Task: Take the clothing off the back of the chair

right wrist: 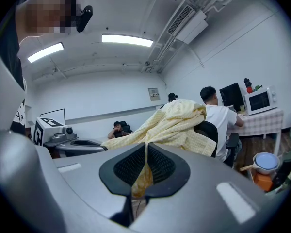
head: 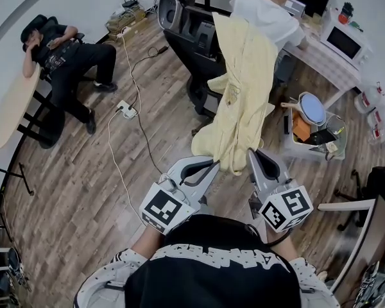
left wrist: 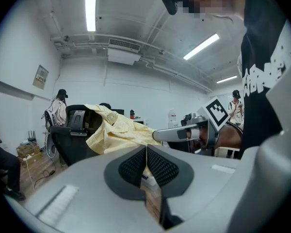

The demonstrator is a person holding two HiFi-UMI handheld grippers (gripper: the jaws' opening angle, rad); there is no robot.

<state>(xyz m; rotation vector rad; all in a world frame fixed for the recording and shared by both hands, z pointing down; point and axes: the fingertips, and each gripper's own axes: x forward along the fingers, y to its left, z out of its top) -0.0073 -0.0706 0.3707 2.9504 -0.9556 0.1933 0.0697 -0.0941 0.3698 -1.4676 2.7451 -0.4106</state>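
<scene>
A pale yellow shirt (head: 244, 76) hangs over the back of a black office chair (head: 202, 50) and stretches down toward me. My left gripper (head: 212, 165) is shut on the shirt's lower edge at its left, and my right gripper (head: 252, 154) is shut on the same edge at its right. In the left gripper view a thin fold of yellow cloth sits pinched in the left gripper (left wrist: 146, 165), with the shirt (left wrist: 117, 130) running on to the chair (left wrist: 70, 137). In the right gripper view the right gripper (right wrist: 144, 168) holds the shirt (right wrist: 177, 125), which still covers the chair (right wrist: 211, 130).
A person in a white top (head: 269, 15) sits at a desk just behind the chair. Another person (head: 67, 59) lounges at the left by a round table (head: 16, 104). A power strip with cables (head: 125, 110) lies on the floor. A cart with a bowl (head: 311, 114) stands at the right.
</scene>
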